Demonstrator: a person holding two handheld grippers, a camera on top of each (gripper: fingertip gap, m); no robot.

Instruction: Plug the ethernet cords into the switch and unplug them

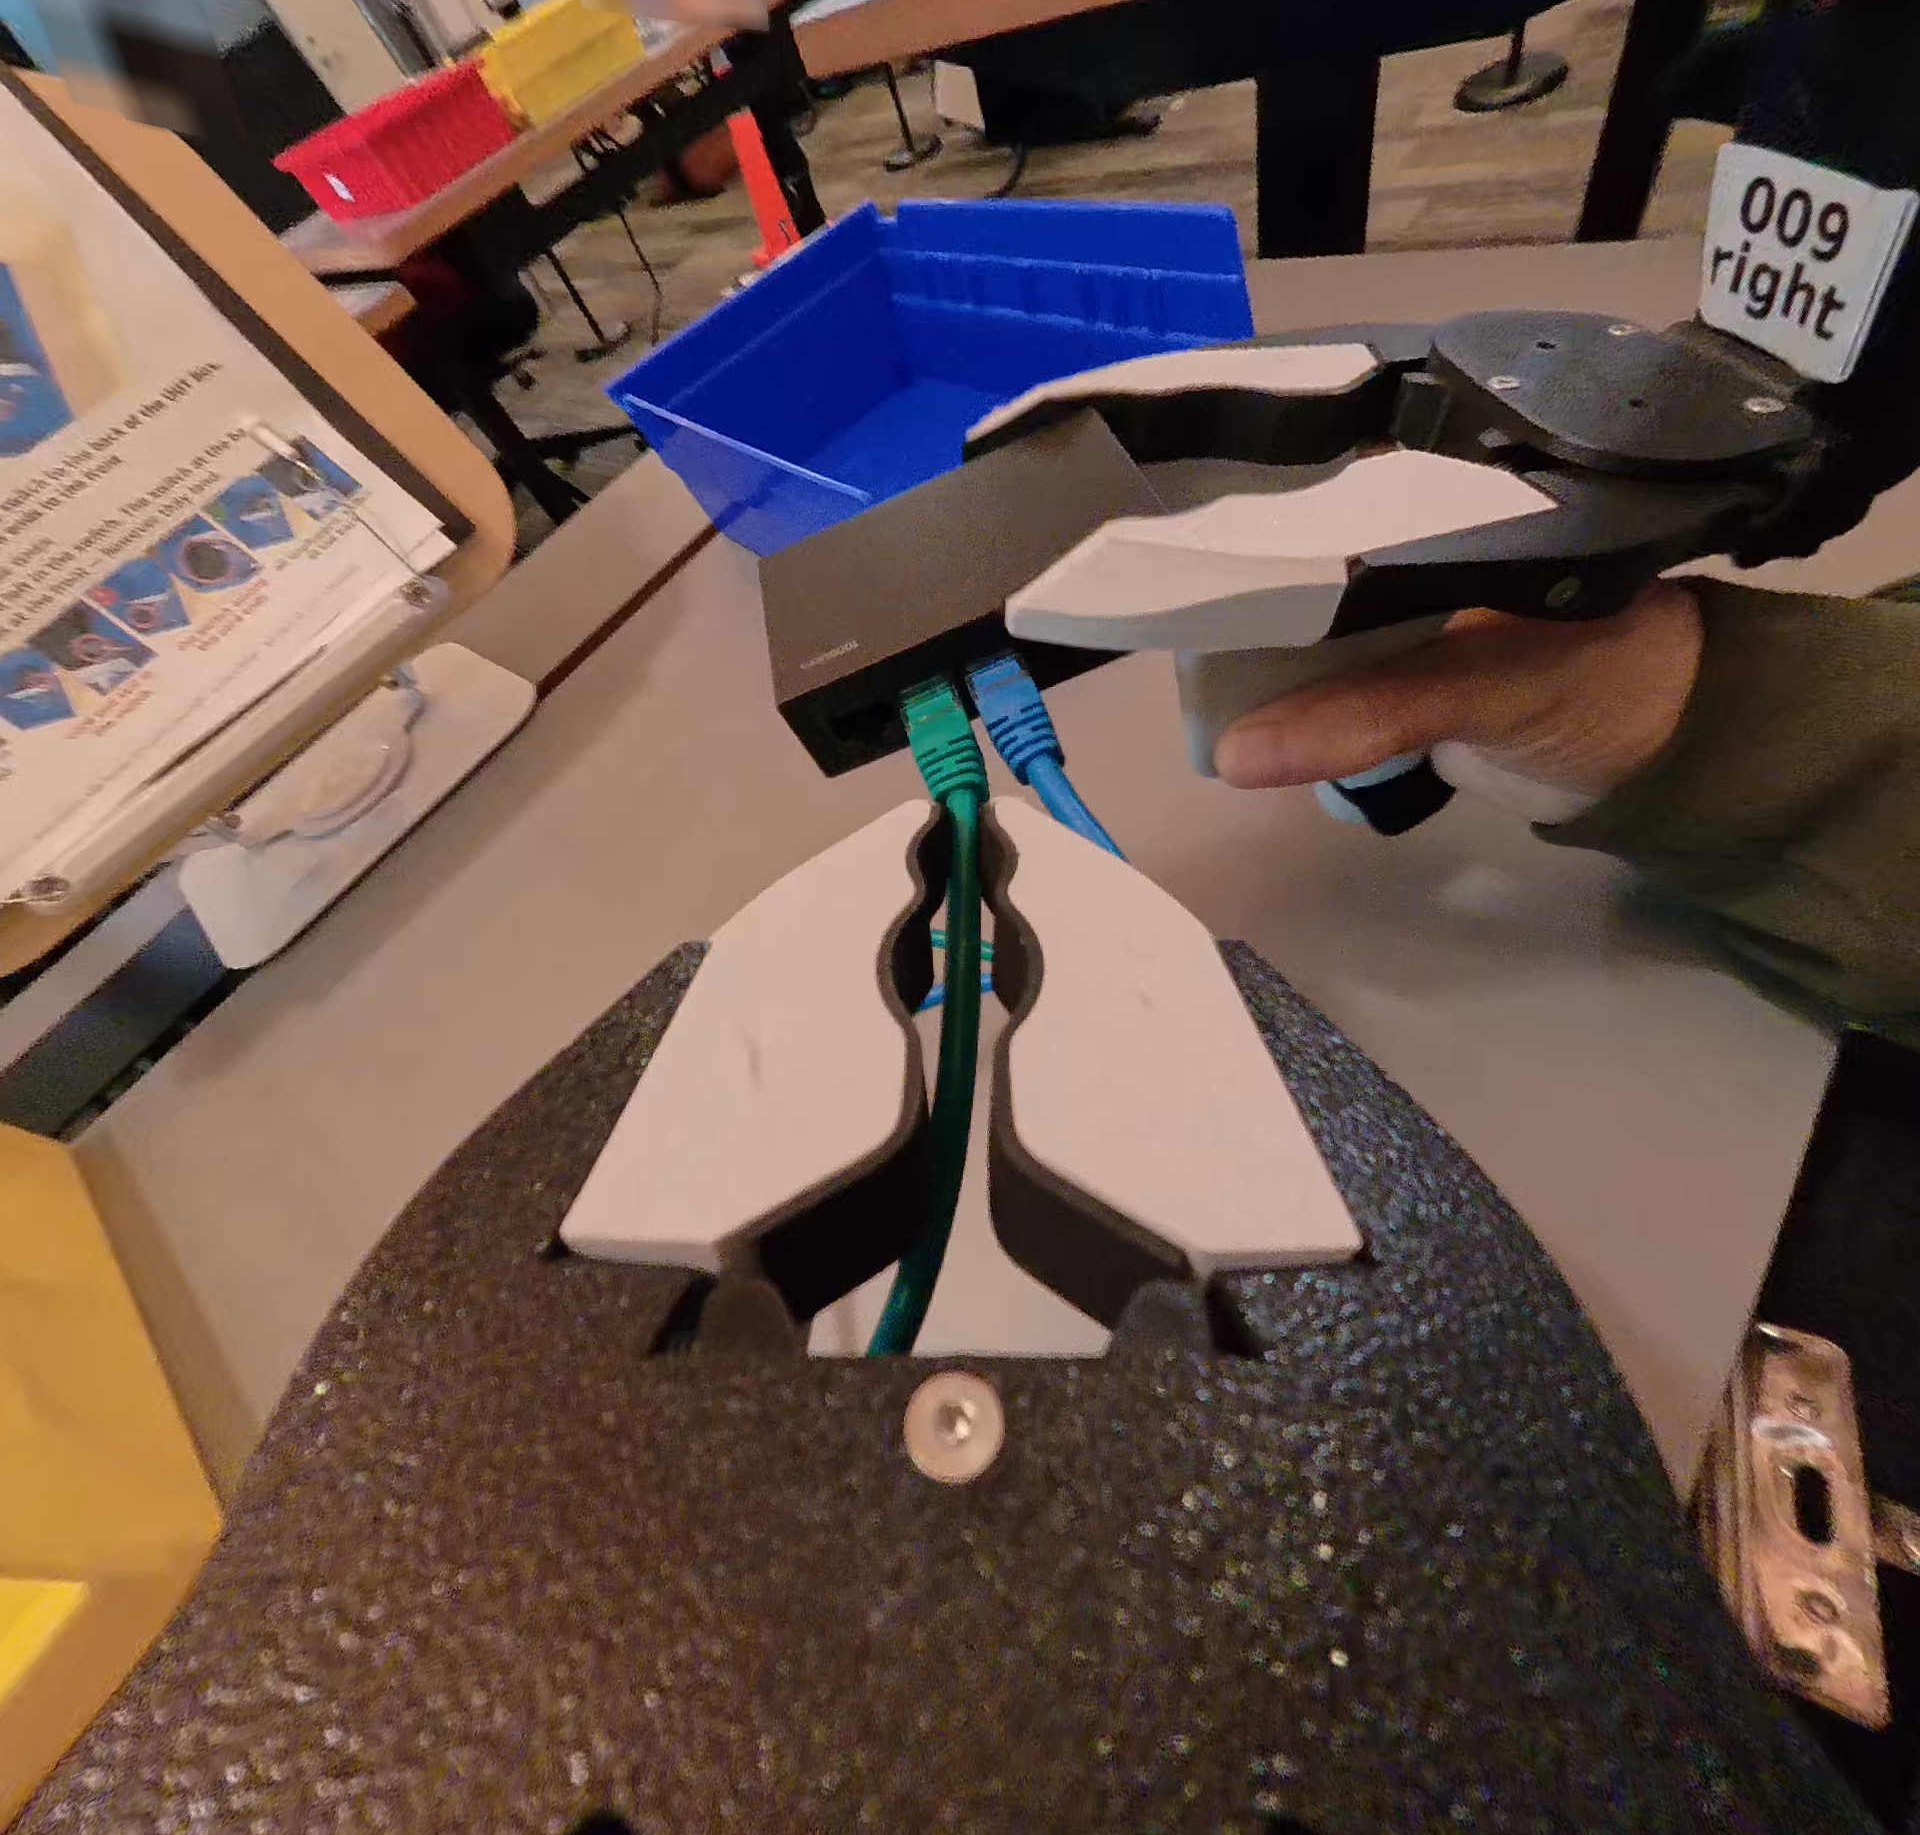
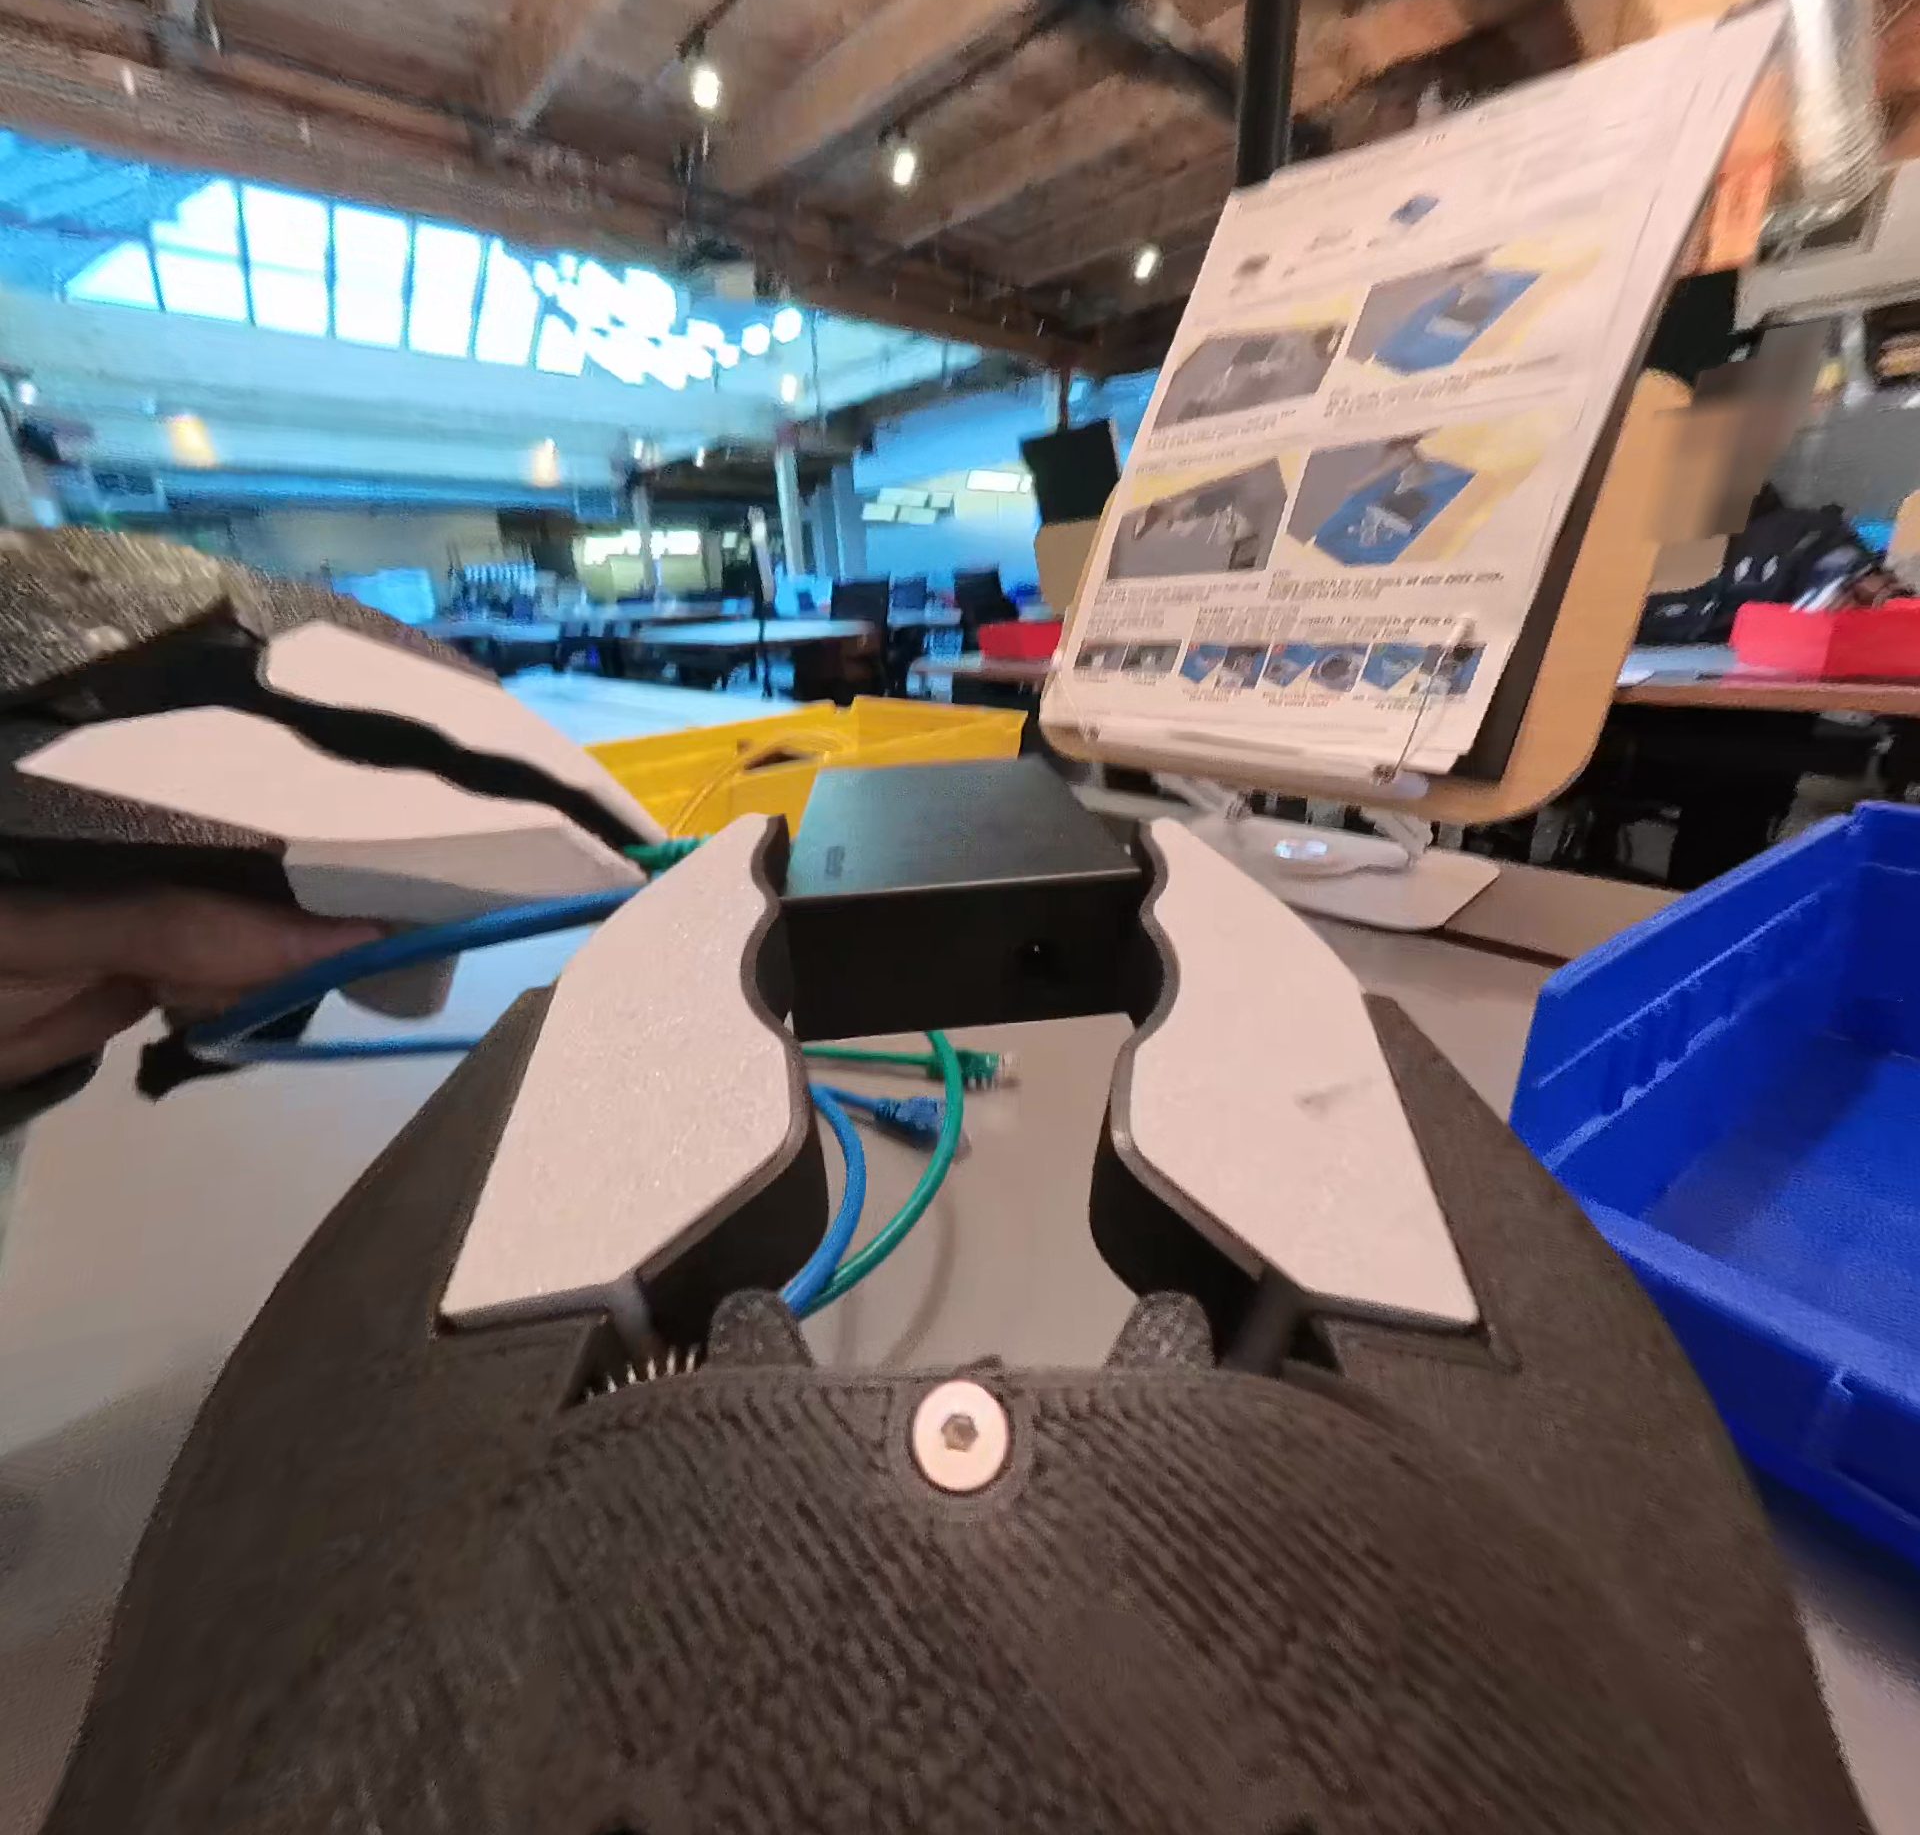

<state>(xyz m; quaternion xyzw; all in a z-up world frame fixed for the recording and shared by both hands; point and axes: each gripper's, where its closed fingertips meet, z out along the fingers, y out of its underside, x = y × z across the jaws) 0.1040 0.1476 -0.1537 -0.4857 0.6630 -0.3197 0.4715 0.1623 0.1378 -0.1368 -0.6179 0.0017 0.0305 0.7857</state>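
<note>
I had the switch, a plain matte-black box, pinched by its sides in my right claw and lifted clear of the grey bench. My left claw was pressed together on the green cord just behind its plug. That green plug sat in a port on the switch's front face, and the blue cord was plugged in right beside it. The cords' free ends lay on the bench under the switch. A blue bin stood just behind.
</note>
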